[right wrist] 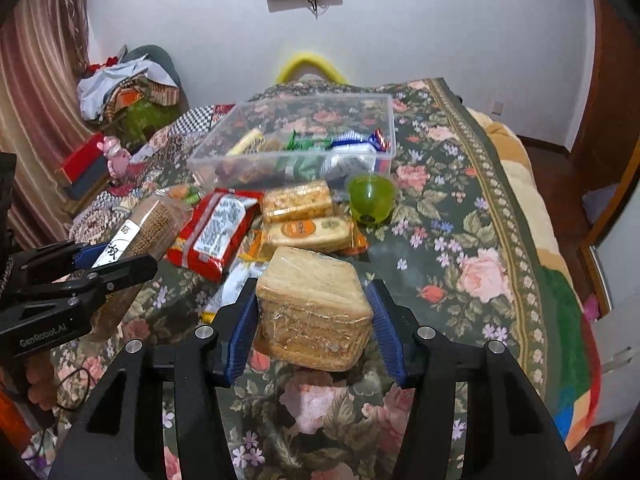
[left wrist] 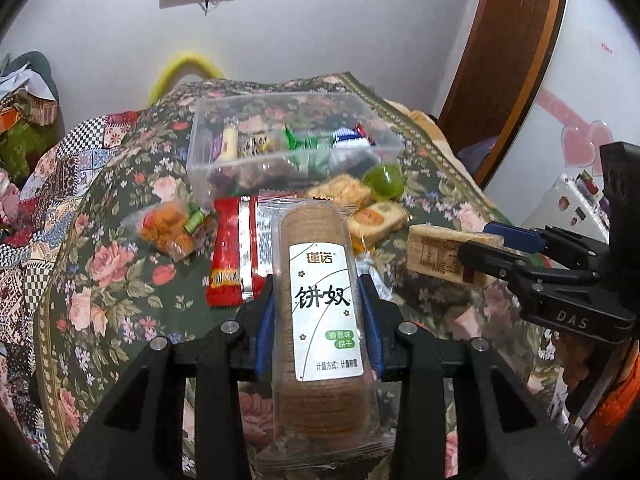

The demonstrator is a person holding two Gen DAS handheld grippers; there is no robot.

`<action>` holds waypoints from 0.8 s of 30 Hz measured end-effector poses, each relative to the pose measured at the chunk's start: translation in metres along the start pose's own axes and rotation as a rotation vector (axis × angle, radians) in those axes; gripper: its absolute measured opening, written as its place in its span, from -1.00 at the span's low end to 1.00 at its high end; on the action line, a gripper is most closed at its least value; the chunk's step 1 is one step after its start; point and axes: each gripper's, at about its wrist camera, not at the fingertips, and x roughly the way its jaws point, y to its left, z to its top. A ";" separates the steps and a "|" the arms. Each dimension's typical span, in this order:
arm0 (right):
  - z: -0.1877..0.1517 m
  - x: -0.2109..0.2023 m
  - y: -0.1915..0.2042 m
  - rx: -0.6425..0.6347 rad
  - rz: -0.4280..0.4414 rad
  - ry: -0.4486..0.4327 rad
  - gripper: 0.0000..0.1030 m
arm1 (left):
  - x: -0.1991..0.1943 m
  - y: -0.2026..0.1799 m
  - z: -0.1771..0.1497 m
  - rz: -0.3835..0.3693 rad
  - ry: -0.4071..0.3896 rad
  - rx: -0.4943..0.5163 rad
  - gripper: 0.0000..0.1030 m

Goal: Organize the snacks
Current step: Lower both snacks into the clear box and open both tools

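Note:
My left gripper [left wrist: 320,296] is shut on a long clear pack of round biscuits [left wrist: 320,280] with a white label, held above the floral cloth. It also shows in the right wrist view [right wrist: 140,228]. My right gripper [right wrist: 312,300] is shut on a wrapped square cake [right wrist: 312,300], which also shows in the left wrist view [left wrist: 436,252]. A clear plastic box [left wrist: 288,140] with several small snacks stands at the back [right wrist: 296,140]. Loose snacks lie in front of it: a red packet [right wrist: 216,232], two wrapped pastries [right wrist: 298,200], a green jelly cup [right wrist: 370,196].
A small bag of orange snacks [left wrist: 168,224] lies left of the red packet [left wrist: 230,248]. The floral cloth [right wrist: 460,240] covers a bed-like surface. Clutter is piled at the far left [right wrist: 128,92]. A wooden door frame [left wrist: 508,40] stands right.

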 end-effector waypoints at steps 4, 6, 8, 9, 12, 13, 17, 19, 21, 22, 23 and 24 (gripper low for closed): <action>0.015 -0.006 -0.002 -0.001 0.000 -0.044 -0.02 | -0.003 0.001 0.015 0.004 -0.032 -0.002 -0.26; 0.023 -0.008 -0.004 -0.001 -0.001 -0.065 -0.02 | -0.004 0.002 0.022 0.007 -0.045 -0.004 -0.26; 0.032 -0.009 -0.006 -0.001 -0.001 -0.086 -0.02 | -0.003 0.004 0.031 0.009 -0.061 -0.009 -0.26; 0.035 -0.010 -0.007 -0.001 -0.001 -0.093 -0.02 | -0.003 0.005 0.035 0.011 -0.068 -0.010 -0.26; 0.050 -0.008 -0.009 -0.001 -0.001 -0.126 -0.02 | -0.001 0.009 0.049 0.019 -0.089 -0.016 -0.26; 0.054 -0.008 -0.010 -0.001 -0.001 -0.133 -0.02 | 0.000 0.011 0.053 0.022 -0.093 -0.017 -0.26; 0.069 -0.003 -0.014 -0.003 -0.001 -0.162 -0.02 | 0.007 0.020 0.072 0.034 -0.113 -0.030 -0.26; 0.078 0.001 -0.015 -0.002 -0.004 -0.176 -0.02 | 0.012 0.026 0.080 0.040 -0.119 -0.041 -0.26; 0.086 0.006 -0.016 -0.001 -0.005 -0.185 -0.02 | 0.017 0.032 0.089 0.049 -0.124 -0.050 -0.26; 0.091 0.010 -0.017 0.002 -0.006 -0.188 -0.02 | 0.019 0.035 0.093 0.055 -0.127 -0.053 -0.26; 0.094 0.012 -0.018 0.002 -0.005 -0.190 -0.02 | 0.022 0.039 0.098 0.062 -0.129 -0.056 -0.26; 0.098 0.015 -0.020 0.003 -0.006 -0.191 -0.02 | 0.027 0.042 0.103 0.066 -0.130 -0.059 -0.26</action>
